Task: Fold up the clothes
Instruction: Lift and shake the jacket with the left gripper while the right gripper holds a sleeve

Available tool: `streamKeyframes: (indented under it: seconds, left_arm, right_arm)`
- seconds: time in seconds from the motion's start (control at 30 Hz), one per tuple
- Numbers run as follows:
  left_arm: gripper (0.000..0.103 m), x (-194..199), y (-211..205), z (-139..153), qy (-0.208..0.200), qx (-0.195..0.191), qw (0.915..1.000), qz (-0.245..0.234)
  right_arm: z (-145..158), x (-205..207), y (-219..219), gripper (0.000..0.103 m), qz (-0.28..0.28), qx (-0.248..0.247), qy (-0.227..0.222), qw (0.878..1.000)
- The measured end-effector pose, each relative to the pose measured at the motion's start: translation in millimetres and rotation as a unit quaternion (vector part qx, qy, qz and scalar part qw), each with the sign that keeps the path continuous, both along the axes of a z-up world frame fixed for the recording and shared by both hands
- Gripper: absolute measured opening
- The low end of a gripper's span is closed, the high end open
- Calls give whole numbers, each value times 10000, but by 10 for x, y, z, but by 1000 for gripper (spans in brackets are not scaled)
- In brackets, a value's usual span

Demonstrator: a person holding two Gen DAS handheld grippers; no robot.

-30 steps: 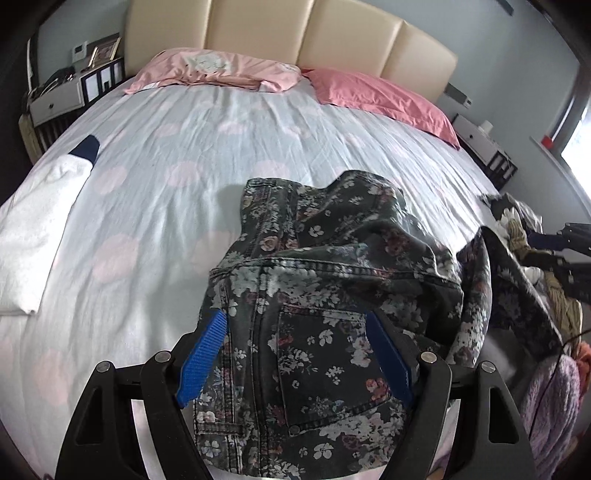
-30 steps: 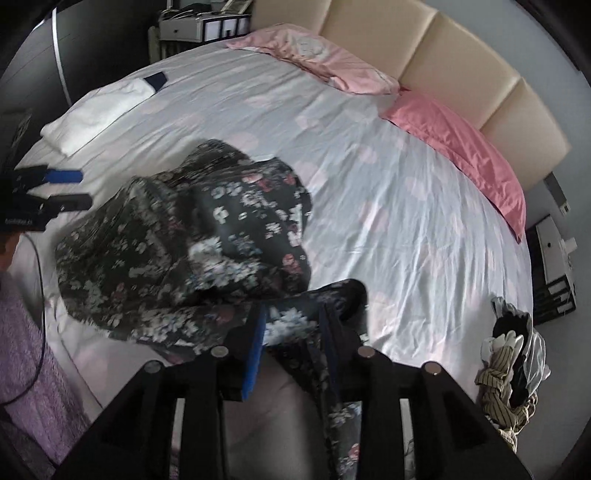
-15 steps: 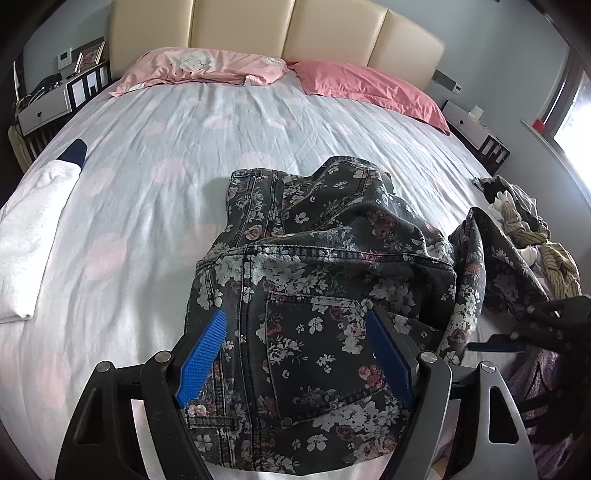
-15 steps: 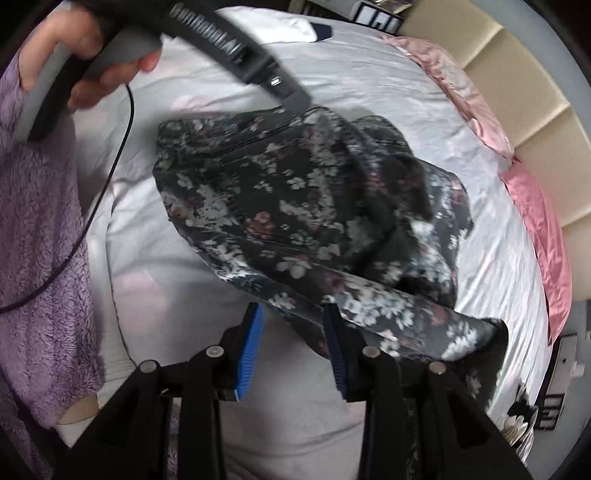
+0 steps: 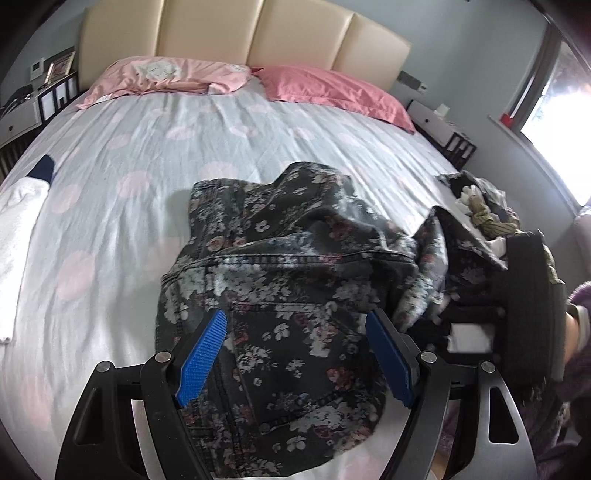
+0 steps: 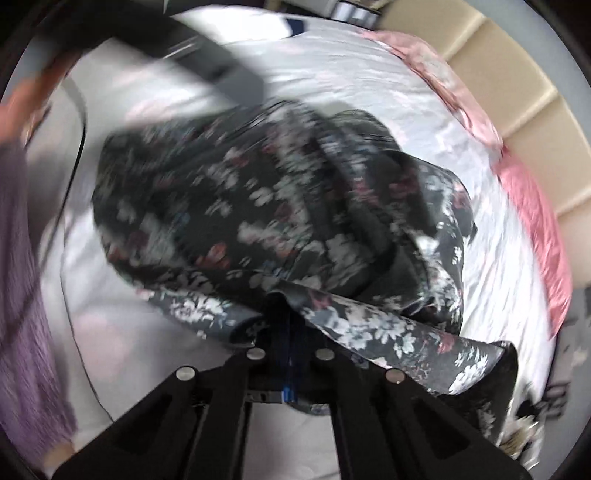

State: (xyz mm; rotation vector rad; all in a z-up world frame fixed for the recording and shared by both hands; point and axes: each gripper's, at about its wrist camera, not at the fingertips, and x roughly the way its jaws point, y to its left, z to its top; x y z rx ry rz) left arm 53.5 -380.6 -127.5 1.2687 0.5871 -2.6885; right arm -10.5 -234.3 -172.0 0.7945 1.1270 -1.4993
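Where the garment lies: the floral denim garment [image 5: 280, 295] sits crumpled on the bed [image 5: 147, 155] near its foot edge, a back pocket and stitched seam facing up, one part trailing toward the right edge.
Left tongs: the left tongs [image 5: 295, 354] hang low over the garment's near part, pointing toward the headboard [image 5: 251, 33]; the blue pads [image 5: 201, 358] stand wide apart with the pocket area showing between them, and whether they touch the cloth cannot be told.
Right tongs: the right tongs [image 6: 290, 347] are drawn together on a fold of the garment [image 6: 258, 221] at its near edge, the cloth draping over the tips; this view is blurred.
Right tongs from the left wrist view: the black body of the right tongs [image 5: 528, 310] is at the garment's right side, a purple sleeve [image 5: 580, 295] behind it.
Bed surroundings: two pink pillows [image 5: 332, 88] lie along the head edge; a white folded item [image 5: 18, 236] rests at the left edge; a heap of other clothes [image 5: 484, 210] sits at the right edge.
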Motion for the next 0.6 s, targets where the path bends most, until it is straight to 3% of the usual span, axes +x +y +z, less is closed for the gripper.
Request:
streamKeyframes:
  seconds: [0.27,0.6]
  left_arm:
    - [79,-39,154,11,55,40,9992,-399]
    - [79,-262,260,-424,-966,-477,9932,-444]
  right_arm:
    - [216,-401,-228,0,-429,-284,-262,9983]
    - [361,-539,-435,0,-450,-355,-393,9976]
